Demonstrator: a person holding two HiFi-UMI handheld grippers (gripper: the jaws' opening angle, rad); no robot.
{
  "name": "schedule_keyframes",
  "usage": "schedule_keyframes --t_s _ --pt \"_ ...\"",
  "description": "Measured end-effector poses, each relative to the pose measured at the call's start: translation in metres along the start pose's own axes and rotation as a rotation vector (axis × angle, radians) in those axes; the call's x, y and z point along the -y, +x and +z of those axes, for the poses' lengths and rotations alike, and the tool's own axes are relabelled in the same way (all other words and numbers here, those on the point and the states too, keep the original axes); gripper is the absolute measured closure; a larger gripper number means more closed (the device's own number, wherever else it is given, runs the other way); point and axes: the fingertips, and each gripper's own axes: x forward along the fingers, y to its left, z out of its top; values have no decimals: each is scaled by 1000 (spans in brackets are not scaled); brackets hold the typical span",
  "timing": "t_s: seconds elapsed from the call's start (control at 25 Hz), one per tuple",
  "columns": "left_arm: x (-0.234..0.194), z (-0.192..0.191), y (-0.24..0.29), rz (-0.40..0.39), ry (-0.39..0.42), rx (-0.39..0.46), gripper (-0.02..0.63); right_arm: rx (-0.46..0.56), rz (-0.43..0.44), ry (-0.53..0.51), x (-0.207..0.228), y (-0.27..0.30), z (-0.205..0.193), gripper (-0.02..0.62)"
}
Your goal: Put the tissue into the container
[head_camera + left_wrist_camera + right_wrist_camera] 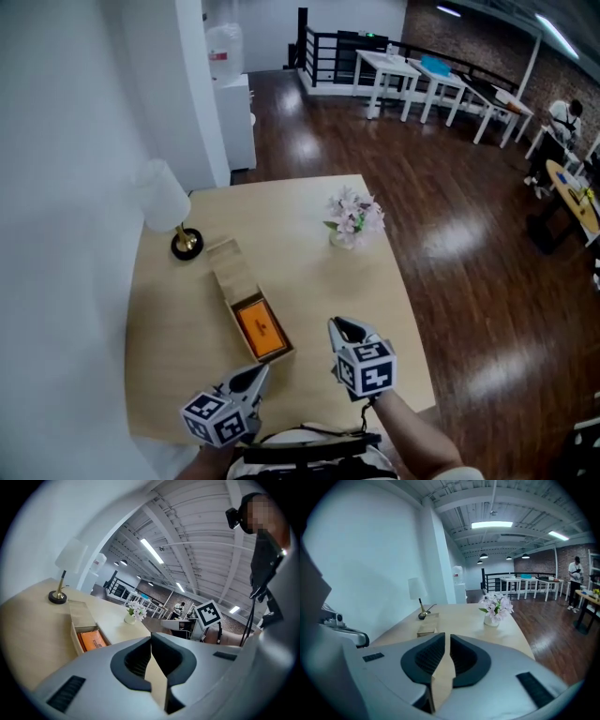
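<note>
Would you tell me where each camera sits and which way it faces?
Head view: on the person's head, looking steeply down at the table; the left gripper, right gripper and a forearm show.
Left gripper view: on the left gripper, looking across the table at the wooden box; its shut jaws and the right gripper show.
Right gripper view: on the right gripper, facing the lamp and flowers; its shut jaws show.
Shared: all three show the wooden box, lamp and flowers.
</note>
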Motion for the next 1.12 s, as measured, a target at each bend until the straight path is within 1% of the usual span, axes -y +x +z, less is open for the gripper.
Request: schedule_keyframes --t_s 0.04,0.12,0.28,0.44,0.56,0.76,0.92,1.0,1.12 --pt "3 0 1 -1 0 1 606 7 -7 4 4 -5 0 580" --pt "8 -2 4 0 -5 2 606 25 -13 15 11 -15 2 595" --pt "20 -6 6 -6 -6 -12 606 42 -13 17 19 -34 2 595" --pt "33 -7 8 -33 6 -30 606 53 -11 12 25 -54 0 595" --pt "39 -6 6 -38 16 -35 606 65 -9 30 28 -67 -3 595" --pt "49 -12 3 -54 28 -47 606 65 24 43 18 -81 -10 595" --pt "58 -15 8 -77 69 -52 606 65 41 48 14 -87 -13 595" --pt "62 -17 10 -84 86 -70 606 70 49 47 13 -89 -13 595" --pt "68 -18 14 -86 79 -103 606 70 60 30 14 -89 -17 595"
